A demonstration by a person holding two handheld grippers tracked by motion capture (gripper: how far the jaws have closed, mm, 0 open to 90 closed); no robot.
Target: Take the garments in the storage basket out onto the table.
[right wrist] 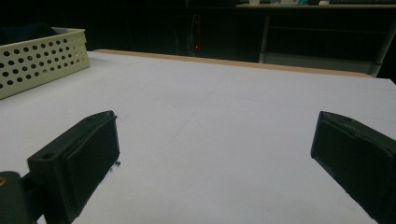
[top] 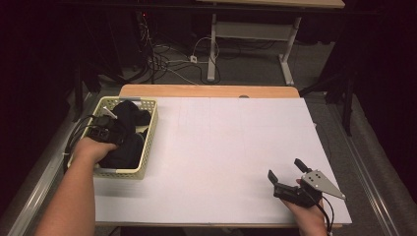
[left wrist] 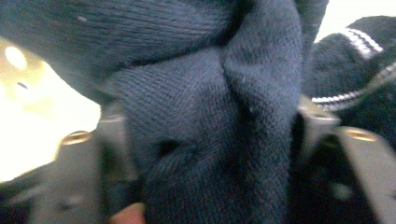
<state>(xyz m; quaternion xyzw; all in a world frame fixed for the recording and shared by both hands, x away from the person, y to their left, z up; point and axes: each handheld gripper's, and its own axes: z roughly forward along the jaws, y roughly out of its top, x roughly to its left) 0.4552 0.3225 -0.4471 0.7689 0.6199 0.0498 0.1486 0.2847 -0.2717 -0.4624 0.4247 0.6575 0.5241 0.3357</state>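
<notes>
Left gripper tips buried in dark cloth, forearms cut off

- High view: dim room, dark surround; the white table surface is the brightest area, evenly lit, with a faint shadow beneath the right gripper.
- Left gripper view: dark knit fabric between the jaws is soft-focused; overexposed yellow glare lies left of them.
- Right gripper view: near jaws are underexposed, edges slightly blurred; black background beyond.
</notes>
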